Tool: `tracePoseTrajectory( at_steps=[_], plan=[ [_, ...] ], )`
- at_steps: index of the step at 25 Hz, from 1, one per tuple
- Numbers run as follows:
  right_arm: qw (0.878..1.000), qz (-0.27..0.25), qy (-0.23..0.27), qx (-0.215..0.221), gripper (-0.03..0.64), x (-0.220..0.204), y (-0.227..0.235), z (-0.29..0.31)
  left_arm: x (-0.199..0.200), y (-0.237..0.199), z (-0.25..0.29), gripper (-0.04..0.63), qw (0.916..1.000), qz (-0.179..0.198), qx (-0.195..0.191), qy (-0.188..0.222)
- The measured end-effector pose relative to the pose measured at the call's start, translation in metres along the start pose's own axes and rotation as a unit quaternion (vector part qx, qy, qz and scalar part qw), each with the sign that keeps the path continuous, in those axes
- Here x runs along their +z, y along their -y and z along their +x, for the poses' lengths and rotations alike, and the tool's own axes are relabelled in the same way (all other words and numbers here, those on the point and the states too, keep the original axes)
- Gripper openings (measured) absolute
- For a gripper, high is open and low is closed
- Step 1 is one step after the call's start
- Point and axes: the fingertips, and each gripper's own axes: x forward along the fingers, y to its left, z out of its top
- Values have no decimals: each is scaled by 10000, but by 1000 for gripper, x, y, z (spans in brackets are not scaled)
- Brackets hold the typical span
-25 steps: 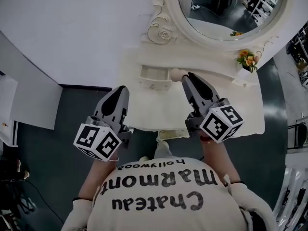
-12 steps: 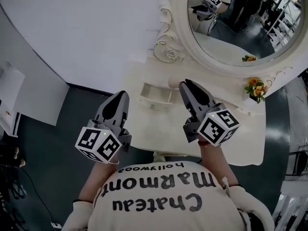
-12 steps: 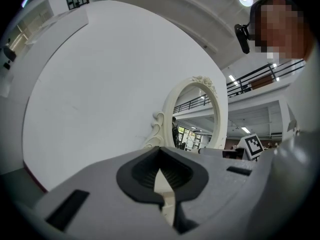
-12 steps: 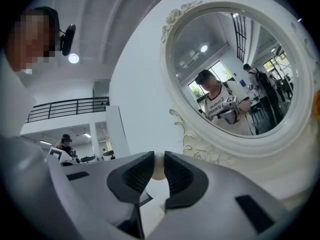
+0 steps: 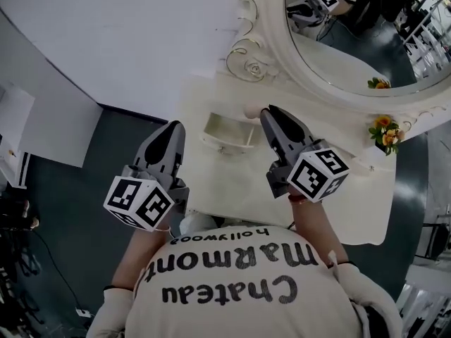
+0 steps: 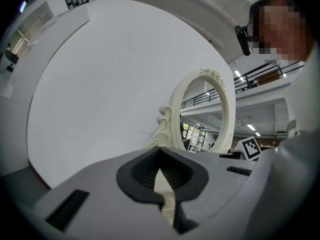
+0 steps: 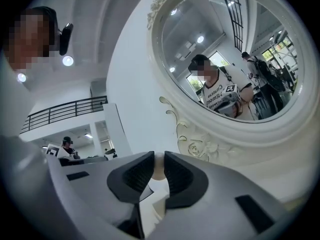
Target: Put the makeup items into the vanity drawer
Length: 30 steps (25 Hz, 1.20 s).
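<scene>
A small open drawer stands on the cream vanity top, below the mirror's frame. My right gripper hovers just right of the drawer, shut on a pale beige rounded makeup item; that item shows as a round shape pinched between the dark pads in the right gripper view. My left gripper hangs over the vanity's left edge, left of the drawer. Its jaws meet at the tip with nothing between them. The drawer's inside is too small to make out.
A big oval mirror in an ornate cream frame rises behind the vanity. A small vase of orange flowers stands at the right of the top. A curved white wall is behind; dark floor lies left.
The person has come closer to the vanity, so both grippers now hang over its top, nearer the drawer. The right gripper keeps its hold on the beige item.
</scene>
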Motion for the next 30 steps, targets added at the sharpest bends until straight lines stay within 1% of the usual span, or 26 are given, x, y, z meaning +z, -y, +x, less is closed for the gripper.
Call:
tracePoseTrajectory(
  at_steps=[3, 6, 9, 13, 18, 25, 30],
  plan=[
    [9999, 36, -71, -133, 81, -7, 7, 6, -1, -5, 11, 8, 9999, 3, -166, -43],
    [9993, 109, -127, -323, 81, -14, 12, 11, -4, -14, 24, 8, 9992, -18, -363, -184],
    [9983, 180, -105, -542, 81, -17, 15, 17, 1, -22, 40, 8, 9977, 17, -621, -266],
    [9957, 142, -169, -897, 81, -23, 14, 28, 12, -34, 59, 8, 9944, 95, -992, -352],
    [9908, 98, -234, -1332, 81, -32, 11, 34, 20, -44, 76, 8, 9884, 51, -1446, -454],
    [9837, 130, -554, -1705, 81, -59, 15, 40, 17, -53, 90, 8, 9817, -46, -1810, -592],
    [9786, -107, -891, -1851, 81, -80, 20, 46, 11, -57, 95, 8, 9778, -82, -1984, -674]
  ],
)
